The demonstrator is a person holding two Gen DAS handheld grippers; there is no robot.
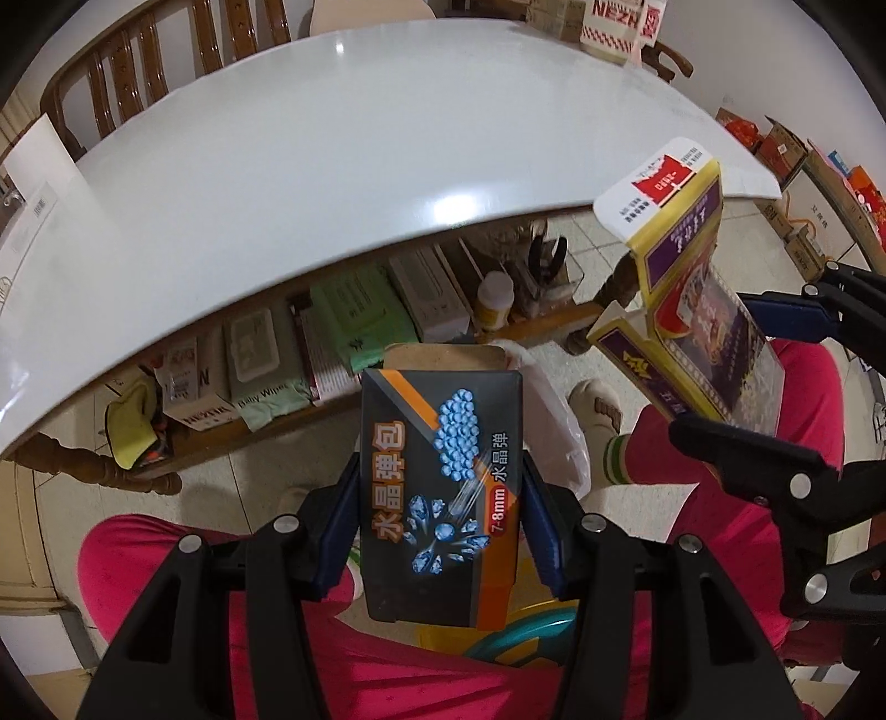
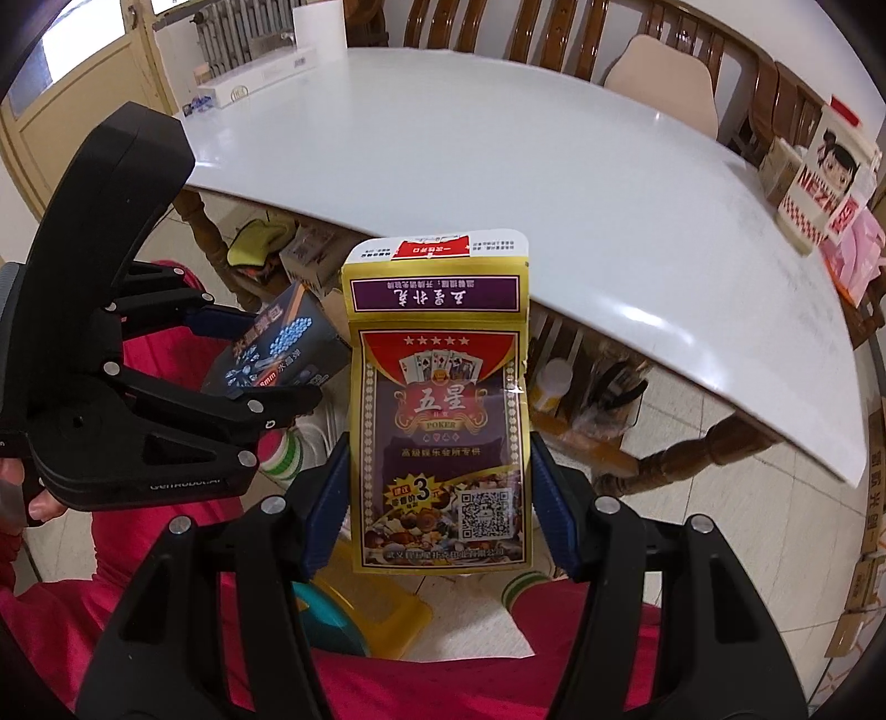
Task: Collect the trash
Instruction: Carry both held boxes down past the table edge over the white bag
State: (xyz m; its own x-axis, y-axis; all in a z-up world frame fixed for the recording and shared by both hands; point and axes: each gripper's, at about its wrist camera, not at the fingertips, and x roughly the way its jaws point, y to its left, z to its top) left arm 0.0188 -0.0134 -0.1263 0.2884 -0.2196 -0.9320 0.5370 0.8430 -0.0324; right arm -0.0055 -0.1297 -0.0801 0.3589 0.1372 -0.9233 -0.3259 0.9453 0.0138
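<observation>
My left gripper (image 1: 440, 531) is shut on a black and orange gel-ball box (image 1: 440, 498), held upright below the table's near edge, above the person's lap. My right gripper (image 2: 440, 509) is shut on a yellow and purple poker card box (image 2: 440, 410) with its top flap open. In the left wrist view the card box (image 1: 692, 310) and the right gripper (image 1: 775, 387) are at the right. In the right wrist view the black box (image 2: 282, 349) and the left gripper (image 2: 249, 360) are at the left. A white plastic bag (image 1: 554, 426) lies just behind the black box.
The white oval table (image 1: 332, 183) fills the upper half of both views, with a NEZHA paper bag (image 2: 819, 194) at its right end and a long white box (image 2: 260, 77) at its far left. A shelf under the table (image 1: 332, 338) holds wipes and boxes. Wooden chairs (image 2: 554, 27) stand behind.
</observation>
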